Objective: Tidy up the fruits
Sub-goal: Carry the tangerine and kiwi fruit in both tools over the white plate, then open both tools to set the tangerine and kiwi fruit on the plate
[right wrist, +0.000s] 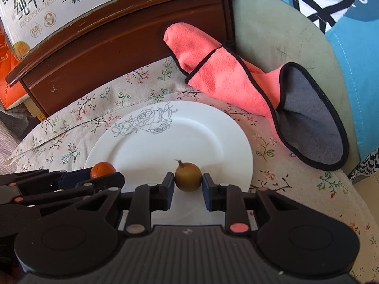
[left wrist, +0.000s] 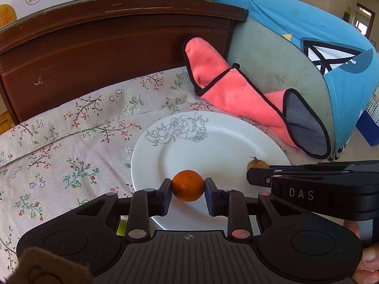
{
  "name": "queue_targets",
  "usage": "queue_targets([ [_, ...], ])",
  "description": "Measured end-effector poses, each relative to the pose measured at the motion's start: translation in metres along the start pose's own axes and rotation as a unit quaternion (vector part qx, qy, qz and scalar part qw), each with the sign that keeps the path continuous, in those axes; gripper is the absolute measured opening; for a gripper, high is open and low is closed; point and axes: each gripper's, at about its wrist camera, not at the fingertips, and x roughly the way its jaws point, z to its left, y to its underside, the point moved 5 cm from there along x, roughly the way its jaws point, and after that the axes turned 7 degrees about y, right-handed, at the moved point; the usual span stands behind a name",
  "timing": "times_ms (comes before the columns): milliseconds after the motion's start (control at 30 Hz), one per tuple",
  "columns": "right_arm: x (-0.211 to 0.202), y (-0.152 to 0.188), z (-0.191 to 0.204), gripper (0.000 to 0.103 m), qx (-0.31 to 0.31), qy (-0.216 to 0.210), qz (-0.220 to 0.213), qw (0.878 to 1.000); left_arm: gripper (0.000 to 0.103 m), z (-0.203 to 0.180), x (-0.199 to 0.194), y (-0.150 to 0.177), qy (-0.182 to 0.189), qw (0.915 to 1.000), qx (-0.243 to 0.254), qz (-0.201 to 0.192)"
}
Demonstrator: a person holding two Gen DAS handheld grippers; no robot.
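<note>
A small orange [left wrist: 187, 185] sits pinched in our left claw [left wrist: 188, 195] over the near rim of the white plate [left wrist: 213, 146], while our right claw [right wrist: 188, 190] clamps a brownish stemmed fruit [right wrist: 188, 177] over the same plate. A floral cloth [left wrist: 59, 146] lies beneath, a pink towel [left wrist: 227, 90] behind.
</note>
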Motion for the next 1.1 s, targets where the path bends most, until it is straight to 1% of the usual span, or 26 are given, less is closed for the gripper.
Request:
queue_targets([
  [167, 0.006, -0.007, -0.002, 0.025, 0.010, 0.004, -0.007, 1.000, 0.027, 0.000, 0.007, -0.002, 0.003, 1.0000, -0.005, 0.003],
  [267, 0.009, -0.010, -0.005, 0.029, 0.023, 0.005, -0.014, 1.000, 0.029, 0.000, 0.007, -0.003, -0.005, 1.0000, -0.006, -0.002],
  [333, 0.009, -0.011, -0.006, 0.030, 0.027, 0.005, -0.015, 1.000, 0.031, 0.000, 0.006, -0.004, -0.001, 1.0000, -0.008, -0.003],
  [367, 0.009, -0.012, -0.007, 0.031, 0.028, 0.006, -0.016, 0.999, 0.034, 0.000, 0.005, -0.005, -0.001, 0.9999, -0.011, -0.003],
  [433, 0.006, -0.014, -0.006, 0.040, 0.030, 0.006, -0.022, 0.999, 0.047, 0.000, 0.002, -0.006, -0.007, 0.9998, -0.017, -0.006],
  [467, 0.004, -0.015, -0.006, 0.043, 0.031, 0.005, -0.026, 0.999, 0.057, 0.000, -0.001, -0.007, -0.010, 0.9997, -0.018, -0.011],
  [500, 0.002, -0.016, -0.006, 0.047, 0.032, 0.004, -0.029, 0.999, 0.061, -0.001, -0.004, -0.008, -0.011, 0.9997, -0.017, -0.016],
  [533, -0.001, -0.018, -0.005, 0.049, 0.032, 0.001, -0.034, 0.999, 0.062, -0.001, -0.008, -0.010, -0.011, 0.9996, -0.016, -0.019],
  [600, -0.006, -0.021, -0.003, 0.051, 0.029, -0.004, -0.040, 0.999, 0.071, -0.002, -0.015, -0.011, -0.013, 0.9996, -0.016, -0.021],
  [667, -0.011, -0.022, 0.000, 0.053, 0.026, -0.009, -0.043, 0.999, 0.077, -0.003, -0.022, -0.011, -0.020, 0.9995, -0.015, -0.021],
  [767, -0.016, -0.022, 0.002, 0.056, 0.023, -0.013, -0.041, 0.999, 0.079, -0.005, -0.033, -0.010, -0.028, 0.9994, -0.004, -0.022],
  [867, -0.020, -0.018, 0.005, 0.058, 0.018, -0.009, -0.033, 0.999, 0.084, -0.006, -0.045, -0.007, -0.040, 0.9989, 0.002, -0.022],
  [933, -0.023, -0.016, 0.007, 0.060, 0.014, -0.006, -0.031, 0.999, 0.085, -0.005, -0.051, -0.004, -0.044, 0.9988, 0.004, -0.022],
  [1033, -0.028, -0.014, 0.010, 0.062, 0.010, -0.003, -0.028, 1.000, 0.085, 0.001, -0.061, 0.002, -0.053, 0.9984, -0.006, -0.018],
  [1100, -0.031, -0.013, 0.012, 0.064, 0.007, -0.002, -0.026, 1.000, 0.085, 0.006, -0.068, 0.006, -0.056, 0.9980, -0.021, -0.019],
])
